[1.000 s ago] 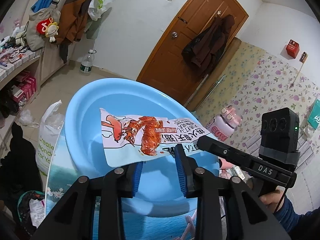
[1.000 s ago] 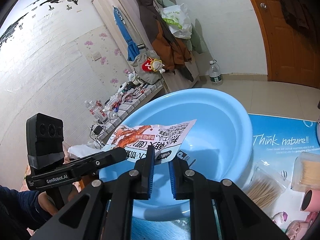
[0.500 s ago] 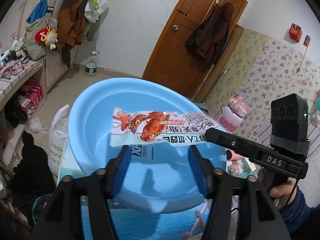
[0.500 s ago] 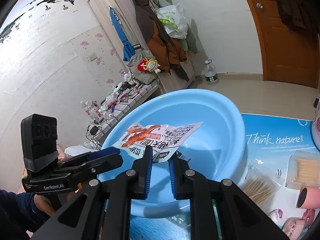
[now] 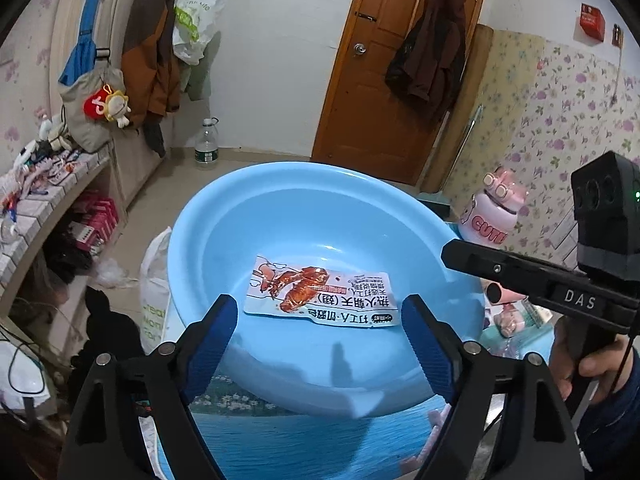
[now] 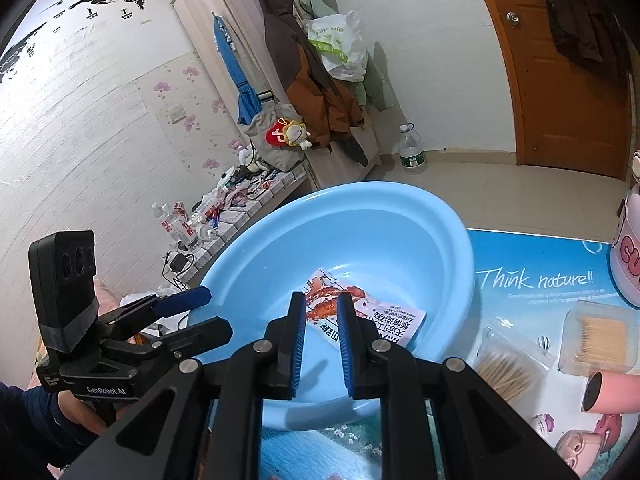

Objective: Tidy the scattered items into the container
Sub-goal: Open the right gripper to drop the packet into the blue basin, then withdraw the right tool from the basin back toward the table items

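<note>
Snack pkt (image 5: pixel 322 297) in basin (image 5: pixel 208 240); basin on mat (image 6: pixel 532 280).

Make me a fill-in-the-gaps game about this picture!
1. The flat white snack packet with a red chicken wing picture lies inside the round light ___ plastic basin.
2. The left gripper holds ___.
3. The clear box of wooden toothpicks sits ___ the basin.

Missing words: blue; nothing; outside

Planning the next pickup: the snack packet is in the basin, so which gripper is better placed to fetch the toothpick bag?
Right, probably. The toothpick bag lies just beside the right gripper, past the basin rim. The left gripper, its jaws opening with nothing between them, sits on the basin's far side.
</note>
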`<state>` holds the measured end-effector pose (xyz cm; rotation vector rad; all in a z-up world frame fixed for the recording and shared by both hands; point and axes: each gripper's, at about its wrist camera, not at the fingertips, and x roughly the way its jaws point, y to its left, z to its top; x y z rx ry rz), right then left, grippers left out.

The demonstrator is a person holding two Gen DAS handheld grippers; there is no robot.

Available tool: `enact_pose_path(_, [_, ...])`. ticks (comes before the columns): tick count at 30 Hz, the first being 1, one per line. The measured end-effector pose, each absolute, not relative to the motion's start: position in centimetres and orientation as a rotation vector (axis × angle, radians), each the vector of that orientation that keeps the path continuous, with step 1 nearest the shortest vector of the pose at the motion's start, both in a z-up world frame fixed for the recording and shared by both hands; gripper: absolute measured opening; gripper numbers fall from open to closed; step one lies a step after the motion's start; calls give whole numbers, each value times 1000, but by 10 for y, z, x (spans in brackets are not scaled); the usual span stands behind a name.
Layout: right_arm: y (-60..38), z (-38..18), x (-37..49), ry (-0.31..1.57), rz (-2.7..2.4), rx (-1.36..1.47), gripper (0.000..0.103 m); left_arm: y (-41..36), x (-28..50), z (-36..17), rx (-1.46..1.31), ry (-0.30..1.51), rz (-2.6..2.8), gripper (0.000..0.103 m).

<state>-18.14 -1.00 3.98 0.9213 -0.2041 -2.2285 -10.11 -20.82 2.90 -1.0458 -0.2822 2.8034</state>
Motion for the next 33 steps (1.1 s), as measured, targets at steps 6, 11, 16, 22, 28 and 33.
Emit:
enact_pose_path(6, [-10,42,-179,-171,-2252,920,17,-206,-99,30,-1051,-224,2834,86])
enact_pose_path(11, [-16,44,-175,-116,-2276,911,17,-206,-98,30,-1054,-172,2860,89])
enact_pose_path(16, [-23,42,-171,-80,-2295,914,23,-207,-96,29,-1069,-129,2890,92])
enact_pose_path(22, [-32,42,-166,-6,-2356,906,33,-207,-94,27,-1102,-90,2937,99])
enact_pose_path(28, [-34,47,-159,49,-2465,880,69,-204,-95,30,-1141,-45,2991,103])
enact_pose_path(33, [-34,50,-155,65,-2544,881,78,-203,-95,31,-1183,-42,3052,103])
